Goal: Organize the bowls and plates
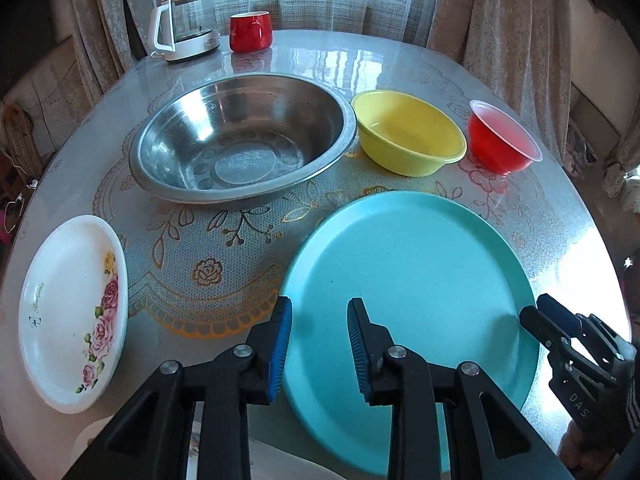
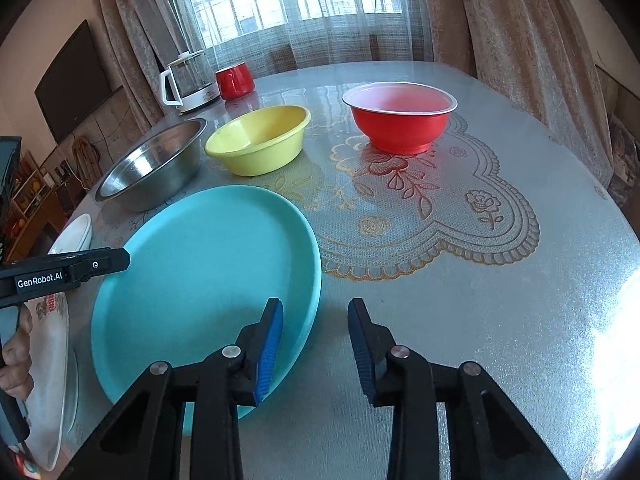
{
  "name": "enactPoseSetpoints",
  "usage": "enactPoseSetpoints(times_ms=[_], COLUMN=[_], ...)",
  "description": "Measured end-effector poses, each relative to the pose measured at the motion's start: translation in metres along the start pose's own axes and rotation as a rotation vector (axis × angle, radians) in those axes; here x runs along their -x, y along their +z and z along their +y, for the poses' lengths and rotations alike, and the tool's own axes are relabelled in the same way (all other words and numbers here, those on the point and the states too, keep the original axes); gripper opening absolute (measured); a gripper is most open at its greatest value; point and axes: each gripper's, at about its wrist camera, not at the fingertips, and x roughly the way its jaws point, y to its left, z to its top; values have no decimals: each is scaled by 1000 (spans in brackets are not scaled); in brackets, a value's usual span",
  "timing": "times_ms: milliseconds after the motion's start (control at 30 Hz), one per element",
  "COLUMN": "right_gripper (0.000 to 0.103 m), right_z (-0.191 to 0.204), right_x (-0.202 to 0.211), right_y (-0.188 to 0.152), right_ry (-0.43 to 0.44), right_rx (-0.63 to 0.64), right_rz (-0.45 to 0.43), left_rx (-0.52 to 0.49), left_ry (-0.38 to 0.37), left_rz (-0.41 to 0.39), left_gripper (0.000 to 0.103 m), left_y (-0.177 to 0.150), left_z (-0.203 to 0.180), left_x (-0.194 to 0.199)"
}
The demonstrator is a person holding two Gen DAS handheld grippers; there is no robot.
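Observation:
A large teal plate [image 1: 408, 280] lies flat on the table near me. My left gripper [image 1: 320, 344] straddles its left rim with a gap: one pad is just outside the edge, the other hangs over the plate. My right gripper [image 2: 316, 340] straddles the right rim of the teal plate [image 2: 208, 264] the same way, its outer finger over bare table. Neither presses on the rim. Behind stand a steel bowl [image 1: 240, 140], a yellow bowl [image 1: 408, 132] and a red bowl [image 1: 500, 140]. A white flowered plate [image 1: 68, 312] lies to the left.
A glass kettle [image 1: 184, 24] and a red mug [image 1: 250, 32] stand at the table's far edge by the curtains. Another white plate [image 2: 48, 380] lies at the near left edge. The lace-patterned table [image 2: 480, 280] is bare to the right of the teal plate.

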Motion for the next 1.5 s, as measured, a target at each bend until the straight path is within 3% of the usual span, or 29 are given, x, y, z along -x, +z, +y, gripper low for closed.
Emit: enactPoseSetpoints(times_ms=[133, 333, 400, 500, 667, 833, 1000, 1100, 1333, 1433, 1500], right_gripper=[18, 14, 12, 12, 12, 12, 10, 10, 12, 19, 23], right_z=[3, 2, -1, 2, 1, 0, -19, -32, -49, -48, -50], right_x=[-1, -2, -1, -1, -1, -1, 1, 4, 11, 12, 13], right_y=[0, 1, 2, 2, 3, 4, 5, 4, 0, -2, -3], right_ry=[14, 24, 36, 27, -25, -41, -87, -87, -72, -92, -78], right_rx=[34, 33, 18, 35, 49, 46, -12, -48, -108, -88, -104], right_rz=[-1, -3, 2, 0, -9, -13, -17, -17, 0, -1, 4], left_rx=[-30, -87, -53, -31, -37, -86, -110, -134, -101, -35, -7], left_ry=[-13, -26, -49, -44, 41, 14, -23, -9, -4, -10, -12], left_rz=[32, 21, -1, -85, -19, 40, 36, 20, 1, 1, -49], left_gripper=[29, 29, 23, 23, 25, 27, 26, 26, 26, 26, 26], left_y=[0, -1, 1, 7, 10, -3, -3, -7, -18, -20, -23], left_z=[-6, -17, -14, -6, 8, -5, -24, -38, -50, -44, -39], left_x=[-11, -13, -8, 15, 4, -12, -13, -14, -9, -3, 13])
